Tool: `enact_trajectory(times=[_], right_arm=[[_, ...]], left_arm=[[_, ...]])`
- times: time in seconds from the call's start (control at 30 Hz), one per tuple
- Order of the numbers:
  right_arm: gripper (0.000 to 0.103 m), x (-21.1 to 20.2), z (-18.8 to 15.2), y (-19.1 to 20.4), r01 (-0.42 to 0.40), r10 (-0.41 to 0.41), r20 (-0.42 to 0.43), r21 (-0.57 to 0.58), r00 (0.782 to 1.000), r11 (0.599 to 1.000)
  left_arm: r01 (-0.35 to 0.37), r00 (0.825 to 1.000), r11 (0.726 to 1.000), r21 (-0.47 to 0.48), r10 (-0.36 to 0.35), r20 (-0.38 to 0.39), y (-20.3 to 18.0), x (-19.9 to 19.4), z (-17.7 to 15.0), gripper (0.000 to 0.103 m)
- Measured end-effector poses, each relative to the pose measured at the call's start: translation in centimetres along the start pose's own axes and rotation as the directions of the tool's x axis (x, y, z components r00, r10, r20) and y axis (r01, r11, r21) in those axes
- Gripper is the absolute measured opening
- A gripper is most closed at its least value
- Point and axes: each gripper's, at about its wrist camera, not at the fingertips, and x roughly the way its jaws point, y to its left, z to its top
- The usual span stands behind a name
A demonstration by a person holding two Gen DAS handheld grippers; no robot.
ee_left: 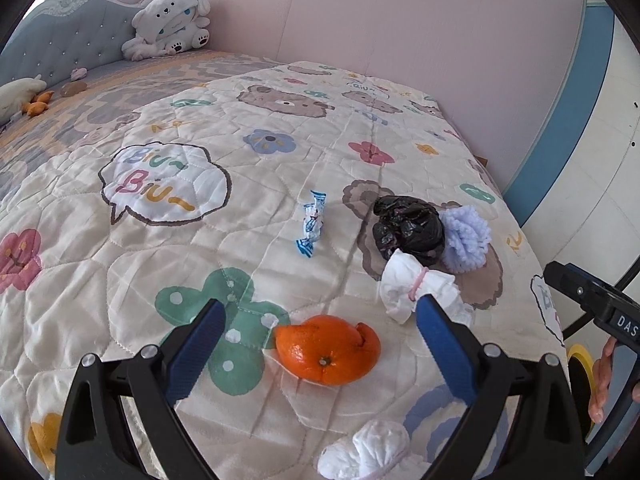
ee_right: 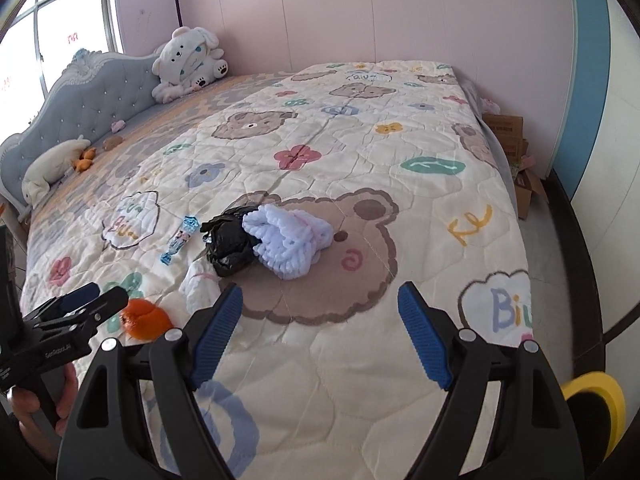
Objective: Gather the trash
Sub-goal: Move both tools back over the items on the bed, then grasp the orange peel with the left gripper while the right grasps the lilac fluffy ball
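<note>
Peel (ee_left: 329,354) lies on the quilt (ee_left: 168,248) between the wide, empty jaws of the left gripper (ee_left: 321,344); it is curled and springy, so it could be squashed or flipped aside if pinched off-centre. The right gripper (ee_right: 320,330) is also held wide and empty over bare quilt. Nearby lie a wrapper (ee_left: 311,224), a black bag (ee_left: 408,230), tissue wads (ee_left: 416,294) and a lilac yarn piece (ee_left: 466,242), which may be no trash and could be taken by mistake. A yellow-rimmed bin (ee_right: 600,396) is seen at the bedside; its contents cannot be told.
</note>
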Motion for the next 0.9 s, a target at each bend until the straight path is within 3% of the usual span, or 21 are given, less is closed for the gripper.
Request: enact_trajectory(times=[0.53, 0.77, 0.83, 0.9], right_arm=[[0.075, 8.3, 2.0, 2.6, 0.039, -0.042, -0.031, -0.079, 0.999, 0.996], [0.060, 11.2, 2.2, 2.1, 0.021, -0.025, -0.067, -0.057, 0.997, 0.998], [0.059, 11.8, 2.4, 1.9, 0.005, -0.008, -0.078, -0.034, 0.997, 0.999], [0.058, 12.1, 2.5, 1.6, -0.006, 0.005, -0.078, -0.012, 0.997, 1.000]], left_arm=[[0.029, 0.999, 1.000, -0.011, -0.029, -0.029, 0.3, 2.7, -0.4, 0.092], [0.042, 0.998, 0.999, 0.011, -0.042, -0.056, -0.2, 3.9, -0.7, 0.092], [0.044, 0.998, 0.999, 0.027, -0.042, -0.056, -0.5, 4.0, -0.7, 0.090], [0.049, 0.997, 0.998, 0.047, -0.046, -0.057, -0.9, 4.1, -0.8, 0.080]])
